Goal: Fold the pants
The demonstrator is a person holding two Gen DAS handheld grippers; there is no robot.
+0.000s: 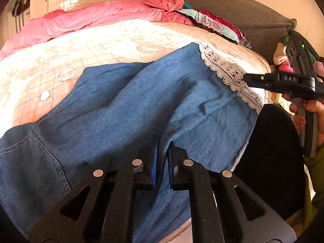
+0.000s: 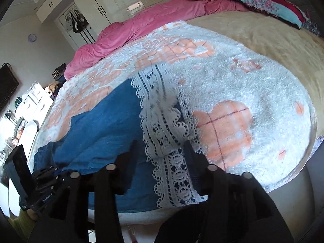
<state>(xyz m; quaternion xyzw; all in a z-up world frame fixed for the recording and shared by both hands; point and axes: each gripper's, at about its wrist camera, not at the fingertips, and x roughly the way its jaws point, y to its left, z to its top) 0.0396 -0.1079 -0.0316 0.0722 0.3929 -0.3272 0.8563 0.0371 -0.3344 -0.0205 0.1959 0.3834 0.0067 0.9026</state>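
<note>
The blue denim pants (image 1: 125, 109) with a white lace hem (image 2: 172, 158) lay spread across the white-and-peach fleece blanket (image 2: 243, 85) on the bed. The left claw (image 1: 162, 158) was pinched shut on a fold of the denim. The right claw (image 2: 160, 147) stood open, straddling the lace hem without pressing it. A pink quilt (image 1: 85, 18) lay bunched along the bed's far side.

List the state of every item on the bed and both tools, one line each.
Pants: spread rumpled across the blanket, not yet folded.
Lace hem: lying flat, between the right tool's fingers.
Left tool: shut on the pants.
Right tool: open over the lace hem.
Blanket: spread flat on the bed.
Pink quilt: bunched along the far edge.
</note>
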